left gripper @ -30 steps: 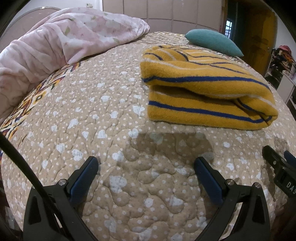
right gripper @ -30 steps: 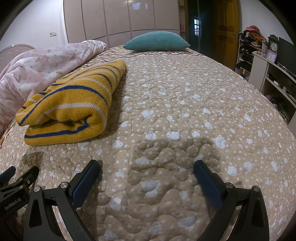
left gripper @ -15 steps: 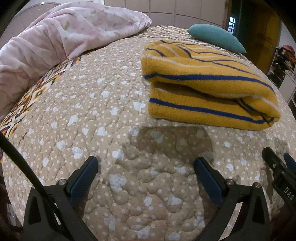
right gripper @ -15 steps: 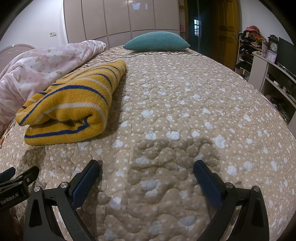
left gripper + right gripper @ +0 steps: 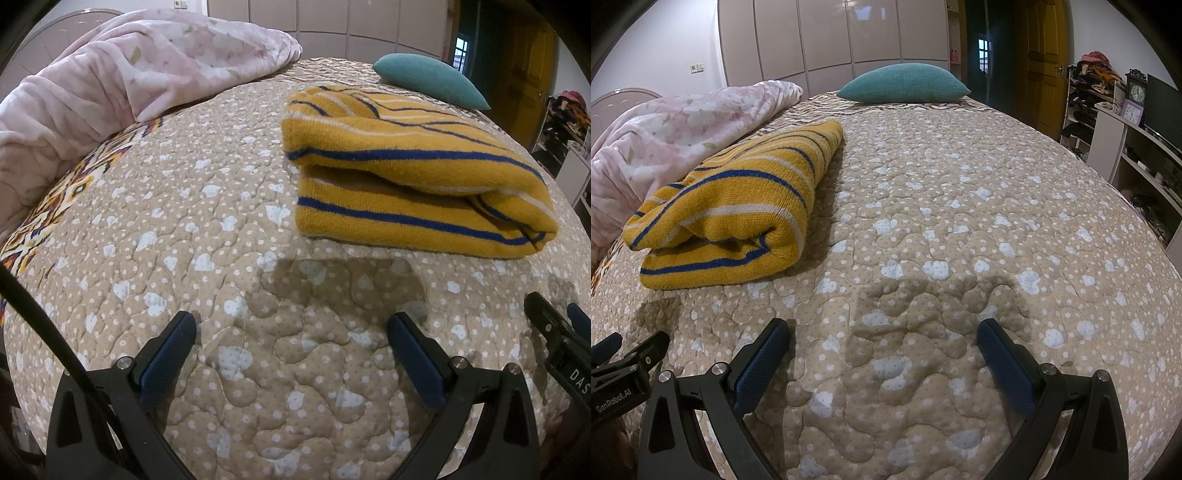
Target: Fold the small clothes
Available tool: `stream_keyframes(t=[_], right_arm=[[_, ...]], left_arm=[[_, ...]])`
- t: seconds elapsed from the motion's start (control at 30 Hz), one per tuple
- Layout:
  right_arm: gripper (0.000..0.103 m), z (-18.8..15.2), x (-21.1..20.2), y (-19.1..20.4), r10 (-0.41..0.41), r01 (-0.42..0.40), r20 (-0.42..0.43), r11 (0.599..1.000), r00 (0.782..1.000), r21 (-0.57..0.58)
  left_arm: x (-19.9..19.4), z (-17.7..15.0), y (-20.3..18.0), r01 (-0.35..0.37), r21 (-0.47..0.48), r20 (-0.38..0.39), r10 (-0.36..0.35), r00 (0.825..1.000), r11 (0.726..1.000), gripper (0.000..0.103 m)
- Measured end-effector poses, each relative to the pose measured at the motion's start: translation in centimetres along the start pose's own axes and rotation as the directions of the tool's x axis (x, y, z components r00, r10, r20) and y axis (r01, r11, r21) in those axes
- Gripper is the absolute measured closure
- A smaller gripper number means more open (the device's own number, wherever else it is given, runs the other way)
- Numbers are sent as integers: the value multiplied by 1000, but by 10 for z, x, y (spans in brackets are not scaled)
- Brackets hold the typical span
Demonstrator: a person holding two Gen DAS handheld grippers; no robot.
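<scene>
At the near edge of the bed, both tongs hover over the quilt [image 5: 155, 236] with their blue-padded fingers spread wide and nothing between them. In the left wrist view the left tongs [image 5: 291, 332] sit at 6 o'clock, and a corner of the right tongs shows at about 4 o'clock; in the right wrist view the right tongs [image 5: 882, 332] sit at 6 o'clock, with part of the left tongs at about 8 o'clock. The quilt is tan, dotted with pale heart shapes.

Beyond the fingers lies the yellow sweater [image 5: 413, 173] with blue and white stripes, folded into a thick bundle, flat on the quilt, apart from both tongs. It lies at 1 o'clock from the left tongs and at 10 o'clock in the right wrist view.

Farther off, a pink blanket [image 5: 122, 77] is heaped at 10 o'clock, near the sweater. A teal pillow [image 5: 905, 86] rests at the far end of the bed at 12 o'clock, with wardrobe doors [image 5: 827, 37] behind it.
</scene>
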State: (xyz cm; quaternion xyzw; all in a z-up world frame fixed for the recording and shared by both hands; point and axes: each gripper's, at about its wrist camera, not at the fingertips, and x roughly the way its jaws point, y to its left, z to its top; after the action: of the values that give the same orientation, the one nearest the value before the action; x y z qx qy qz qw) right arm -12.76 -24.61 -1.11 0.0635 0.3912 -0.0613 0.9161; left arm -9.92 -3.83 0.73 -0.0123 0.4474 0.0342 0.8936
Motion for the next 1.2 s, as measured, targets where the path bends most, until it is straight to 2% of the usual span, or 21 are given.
stream_keyframes(t=[1.2], right_arm=[[0,0,-1,0,-4,4,5,1000,1000,-3]], left_arm=[[-2,0,0,-1,-1,12,1,1000,1000,0]])
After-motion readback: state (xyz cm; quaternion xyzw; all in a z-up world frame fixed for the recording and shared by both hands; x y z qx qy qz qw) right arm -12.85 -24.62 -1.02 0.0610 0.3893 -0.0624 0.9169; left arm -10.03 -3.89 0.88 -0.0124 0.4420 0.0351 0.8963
